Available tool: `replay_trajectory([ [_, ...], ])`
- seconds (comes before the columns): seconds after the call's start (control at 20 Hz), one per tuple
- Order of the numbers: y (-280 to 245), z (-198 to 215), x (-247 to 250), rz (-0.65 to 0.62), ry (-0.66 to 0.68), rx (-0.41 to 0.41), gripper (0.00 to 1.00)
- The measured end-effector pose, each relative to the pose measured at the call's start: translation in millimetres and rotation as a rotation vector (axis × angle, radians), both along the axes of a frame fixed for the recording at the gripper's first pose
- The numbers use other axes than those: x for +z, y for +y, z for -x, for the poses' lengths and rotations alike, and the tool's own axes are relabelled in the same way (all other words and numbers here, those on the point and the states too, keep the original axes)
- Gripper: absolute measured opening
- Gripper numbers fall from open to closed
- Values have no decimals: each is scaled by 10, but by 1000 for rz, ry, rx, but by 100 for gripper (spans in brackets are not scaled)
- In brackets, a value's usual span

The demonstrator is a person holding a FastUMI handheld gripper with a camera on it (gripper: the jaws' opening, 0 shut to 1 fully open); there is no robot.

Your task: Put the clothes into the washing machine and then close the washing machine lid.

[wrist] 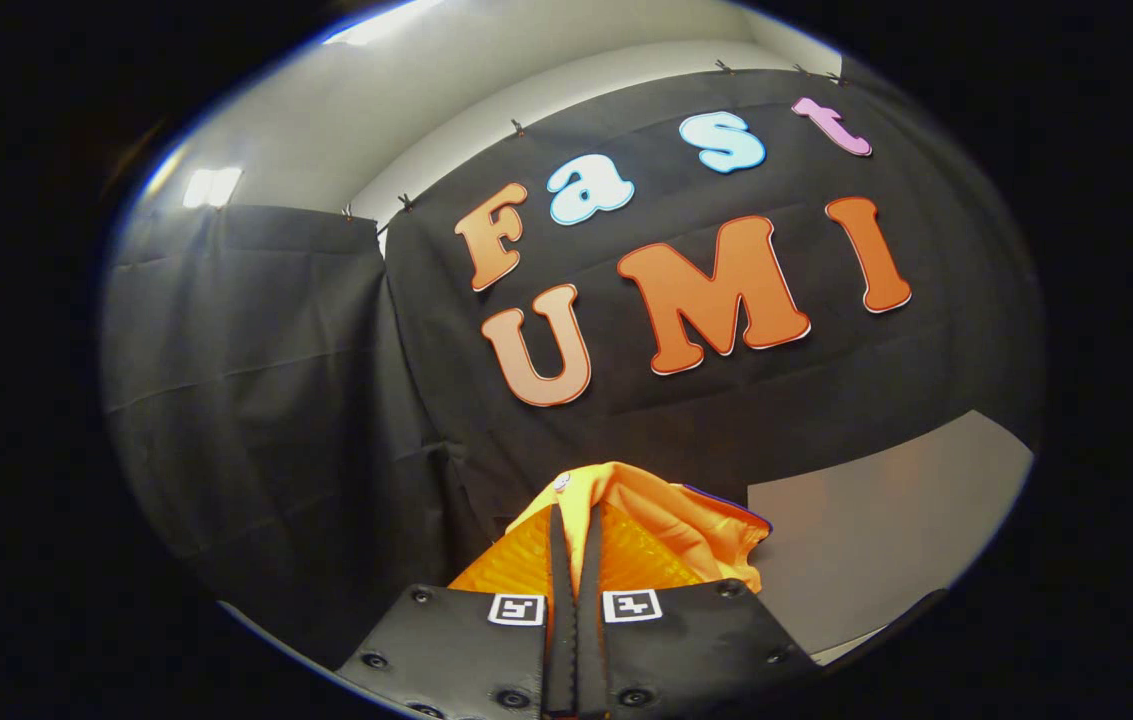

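Right, my gripper (576, 540) has its two fingers drawn almost together, just a thin slit between them, and an orange garment (666, 535) is pinched in that slit, so I'd say I've got the clothes in hand. The cloth bunches up over the fingertips and spills off to the right side of them, lifted clear with nothing under it that I can see. It looks light, soft and a bit slick, the sort of fabric that will droop and swing, so I'd judge a hold on a thick fold safer than on a loose edge. How much of it hangs below the fingers I can't tell. Beyond it there's the black cloth wall (256, 400), and to the right a pale grey panel (886, 520) whose nature I can't make out. I'd need to tip the gripper down to find the washing machine
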State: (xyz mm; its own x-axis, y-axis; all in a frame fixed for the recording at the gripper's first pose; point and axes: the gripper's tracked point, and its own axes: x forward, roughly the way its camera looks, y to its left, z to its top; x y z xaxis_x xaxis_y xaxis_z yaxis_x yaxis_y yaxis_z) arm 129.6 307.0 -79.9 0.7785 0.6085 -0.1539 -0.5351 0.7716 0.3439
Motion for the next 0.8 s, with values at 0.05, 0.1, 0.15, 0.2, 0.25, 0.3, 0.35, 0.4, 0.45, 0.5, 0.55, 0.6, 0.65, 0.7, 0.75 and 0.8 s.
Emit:
replay_trajectory([
  [0.05, 110, 3, -61, 10, 10, -1, 8],
  [0.1, 230, 20, -112, 21, 20, 0, 8],
  [0.15, 332, 17, -174, 34, 25, 1, 8],
  [0.2, 437, 38, -235, 43, 34, 4, 8],
  [0.25, 582, 57, -288, 47, 44, 14, 8],
  [0.3, 731, 93, -322, 49, 50, 23, 8],
  [0.35, 870, 114, -369, 59, 53, 30, 8],
  [0.4, 1003, 136, -422, 70, 54, 34, 8],
  [0.45, 1137, 136, -473, 78, 61, 37, 8],
  [0.5, 1268, 159, -553, 82, 72, 43, 8],
  [0.55, 1379, 140, -661, 92, 82, 48, 8],
  [0.6, 1476, 113, -785, 101, 99, 46, 8],
  [0.65, 1551, 71, -965, 117, 126, 44, 8],
  [0.7, 1624, 36, -1174, 138, 155, 46, 8],
  [0.75, 1684, -6, -1404, 161, 185, 51, 8],
  [0.8, 1732, -35, -1625, 185, 216, 56, 8],
])
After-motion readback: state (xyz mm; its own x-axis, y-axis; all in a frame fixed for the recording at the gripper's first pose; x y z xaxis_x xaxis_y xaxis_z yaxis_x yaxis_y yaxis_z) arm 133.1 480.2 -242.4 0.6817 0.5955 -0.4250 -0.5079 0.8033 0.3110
